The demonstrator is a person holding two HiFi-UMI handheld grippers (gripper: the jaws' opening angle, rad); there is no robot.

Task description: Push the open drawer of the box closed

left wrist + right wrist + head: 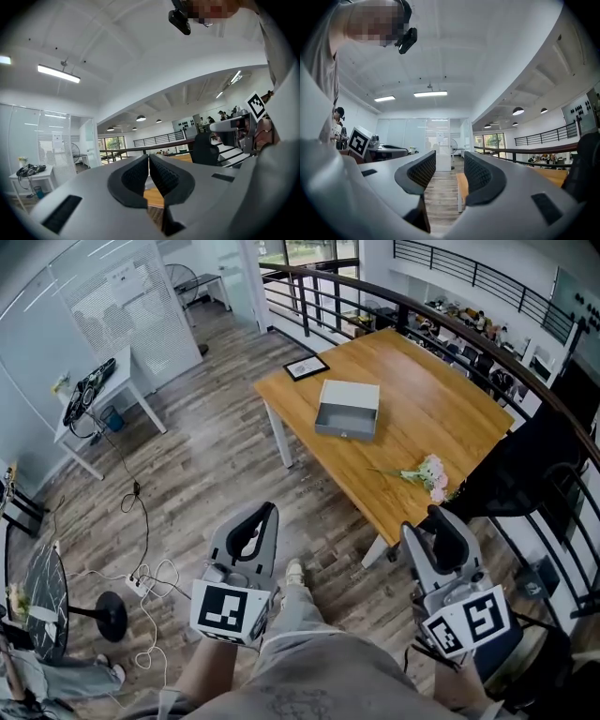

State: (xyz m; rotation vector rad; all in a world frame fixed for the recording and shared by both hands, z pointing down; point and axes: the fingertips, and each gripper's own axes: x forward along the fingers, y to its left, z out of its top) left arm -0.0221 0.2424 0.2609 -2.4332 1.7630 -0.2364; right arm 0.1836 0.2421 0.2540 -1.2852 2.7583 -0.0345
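Grey box [348, 409], drawer [345, 413] open, sits mid wooden surface [450, 418], well apart from me. Left claw [149, 158]: pressed together, empty. Right claw [450, 161]: spread, empty. Both held low, as I judge the box beyond reach.

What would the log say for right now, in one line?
phase: before reach | left gripper: shut, empty | right gripper: open, empty | box: on table, untouched | drawer: open
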